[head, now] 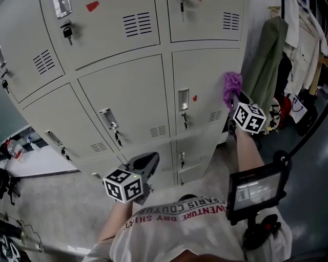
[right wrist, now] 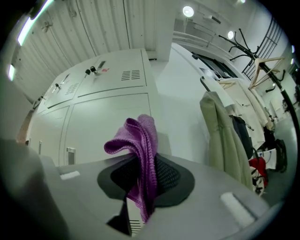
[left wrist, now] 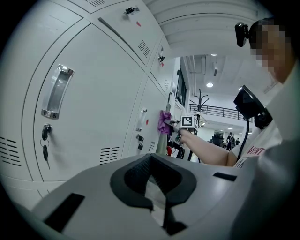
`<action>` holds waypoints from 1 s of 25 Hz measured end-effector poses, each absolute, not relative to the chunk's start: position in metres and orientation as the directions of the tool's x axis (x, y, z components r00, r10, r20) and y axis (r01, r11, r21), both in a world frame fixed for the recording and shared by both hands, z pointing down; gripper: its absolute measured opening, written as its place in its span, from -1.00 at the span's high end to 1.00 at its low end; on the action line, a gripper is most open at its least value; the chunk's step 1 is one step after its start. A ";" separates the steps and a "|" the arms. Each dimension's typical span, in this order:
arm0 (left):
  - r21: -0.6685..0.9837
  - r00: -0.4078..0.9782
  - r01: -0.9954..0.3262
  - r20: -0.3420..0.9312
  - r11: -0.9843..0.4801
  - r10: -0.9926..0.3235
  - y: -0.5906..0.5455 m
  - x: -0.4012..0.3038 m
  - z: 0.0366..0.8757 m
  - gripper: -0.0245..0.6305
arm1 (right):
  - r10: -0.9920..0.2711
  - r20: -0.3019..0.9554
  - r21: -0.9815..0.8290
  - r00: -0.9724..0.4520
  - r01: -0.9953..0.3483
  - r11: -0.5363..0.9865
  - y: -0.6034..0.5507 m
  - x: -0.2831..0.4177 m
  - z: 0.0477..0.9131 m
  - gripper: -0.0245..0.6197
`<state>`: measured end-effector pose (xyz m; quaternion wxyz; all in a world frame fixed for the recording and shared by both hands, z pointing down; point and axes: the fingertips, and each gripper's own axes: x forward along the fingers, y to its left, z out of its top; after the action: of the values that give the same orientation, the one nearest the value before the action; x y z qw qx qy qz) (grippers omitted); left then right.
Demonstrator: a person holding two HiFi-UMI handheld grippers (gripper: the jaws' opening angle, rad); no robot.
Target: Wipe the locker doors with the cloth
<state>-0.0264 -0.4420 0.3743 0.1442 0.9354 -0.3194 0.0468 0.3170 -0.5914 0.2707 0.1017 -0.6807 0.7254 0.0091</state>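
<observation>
"What stands along the wall?"

"A bank of pale grey lockers (head: 123, 87). Just beside its right end hangs an olive coat (head: 266, 56), with lighter garments (head: 302, 46) next to it."

"And underfoot?"

"A grey, speckled floor (head: 56, 215)."

"How is it lit?"

"Round ceiling lamps (right wrist: 188, 11) glow overhead. Farther off are a dark coat stand (left wrist: 200, 99) and a railing (left wrist: 216, 111)."

Dim, even indoor light; ceiling lamps (right wrist: 188, 11) glare at twelve o'clock. Both gripper views bend strongly and darken toward their rims.

One left claw (head: 145, 162), one right claw (head: 234, 101) — two — and one purple cloth (head: 231, 84).
</observation>
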 end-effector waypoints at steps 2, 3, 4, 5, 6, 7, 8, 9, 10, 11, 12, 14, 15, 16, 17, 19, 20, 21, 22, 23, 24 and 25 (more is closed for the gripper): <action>0.239 0.794 -0.608 0.175 -0.757 -0.583 -0.445 -0.024 0.373 0.93 | -0.976 -0.187 -0.127 -0.111 -0.983 0.136 -0.582 0.294 0.266 0.69; 0.238 0.795 -0.607 0.173 -0.758 -0.582 -0.446 -0.023 0.372 0.93 | -0.969 -0.199 -0.133 -0.145 -0.976 0.173 -0.577 0.281 0.266 0.69; 0.238 0.795 -0.606 0.171 -0.759 -0.582 -0.446 -0.023 0.372 0.93 | -0.961 -0.210 -0.143 -0.179 -0.967 0.212 -0.572 0.268 0.266 0.69; 0.238 0.795 -0.606 0.170 -0.759 -0.582 -0.447 -0.022 0.371 0.93 | -0.952 -0.219 -0.153 -0.213 -0.956 0.249 -0.567 0.254 0.267 0.69; 0.237 0.795 -0.607 0.169 -0.759 -0.583 -0.449 -0.022 0.370 0.93 | -0.943 -0.226 -0.158 -0.246 -0.946 0.284 -0.563 0.240 0.268 0.69; 0.238 0.794 -0.607 0.167 -0.758 -0.584 -0.450 -0.022 0.370 0.93 | -0.933 -0.231 -0.155 -0.277 -0.936 0.316 -0.560 0.227 0.270 0.69; 0.239 0.794 -0.608 0.164 -0.757 -0.586 -0.451 -0.022 0.370 0.93 | -0.923 -0.234 -0.144 -0.307 -0.928 0.345 -0.558 0.214 0.271 0.69; 0.239 0.793 -0.609 0.162 -0.756 -0.588 -0.452 -0.022 0.369 0.93 | -0.913 -0.235 -0.131 -0.334 -0.920 0.370 -0.557 0.202 0.274 0.69; 0.239 0.792 -0.610 0.160 -0.755 -0.590 -0.454 -0.022 0.369 0.93 | -0.905 -0.232 -0.123 -0.357 -0.912 0.391 -0.557 0.192 0.278 0.69; 0.239 0.791 -0.612 0.158 -0.754 -0.591 -0.455 -0.022 0.369 0.93 | -0.899 -0.225 -0.122 -0.375 -0.905 0.408 -0.558 0.184 0.283 0.69; 0.239 0.790 -0.613 0.157 -0.753 -0.593 -0.455 -0.022 0.369 0.93 | -0.896 -0.213 -0.127 -0.390 -0.898 0.421 -0.559 0.176 0.290 0.69; 0.238 0.789 -0.614 0.154 -0.753 -0.595 -0.456 -0.023 0.368 0.93 | -0.891 -0.185 -0.139 -0.414 -0.887 0.441 -0.562 0.164 0.304 0.69; 0.237 0.788 -0.615 0.152 -0.752 -0.596 -0.457 -0.024 0.368 0.93 | -0.889 -0.174 -0.139 -0.423 -0.884 0.447 -0.563 0.159 0.310 0.69; 0.237 0.788 -0.615 0.150 -0.752 -0.598 -0.457 -0.025 0.367 0.93 | -0.888 -0.166 -0.134 -0.429 -0.882 0.451 -0.564 0.154 0.314 0.69; 0.237 0.787 -0.617 0.147 -0.751 -0.600 -0.457 -0.026 0.367 0.93 | -0.888 -0.160 -0.126 -0.432 -0.883 0.452 -0.565 0.151 0.319 0.69; 0.238 0.784 -0.620 0.146 -0.748 -0.603 -0.458 -0.028 0.368 0.93 | -0.890 -0.146 -0.112 -0.433 -0.886 0.450 -0.569 0.146 0.328 0.69; 0.239 0.783 -0.621 0.147 -0.747 -0.604 -0.457 -0.028 0.369 0.93 | -0.892 -0.134 -0.108 -0.432 -0.888 0.447 -0.572 0.144 0.334 0.69; 0.239 0.783 -0.621 0.147 -0.746 -0.605 -0.457 -0.029 0.369 0.93 | -0.894 -0.121 -0.106 -0.431 -0.890 0.443 -0.575 0.143 0.341 0.69; 0.239 0.783 -0.622 0.148 -0.746 -0.605 -0.457 -0.029 0.369 0.93 | -0.897 -0.107 -0.107 -0.430 -0.892 0.440 -0.578 0.142 0.347 0.69; 0.239 0.783 -0.622 0.147 -0.746 -0.605 -0.457 -0.029 0.369 0.93 | -0.898 -0.096 -0.111 -0.429 -0.892 0.438 -0.581 0.141 0.352 0.69; 0.238 0.782 -0.622 0.146 -0.746 -0.606 -0.457 -0.029 0.368 0.93 | -0.899 -0.089 -0.115 -0.429 -0.892 0.437 -0.584 0.140 0.355 0.69; 0.237 0.782 -0.623 0.145 -0.746 -0.607 -0.458 -0.030 0.367 0.93 | -0.900 -0.085 -0.118 -0.429 -0.892 0.436 -0.587 0.139 0.358 0.69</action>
<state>-0.0297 -0.4581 0.3671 0.1372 0.9338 -0.3292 0.0293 0.1394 -0.5869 0.3578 0.0672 -0.5303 0.8447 -0.0274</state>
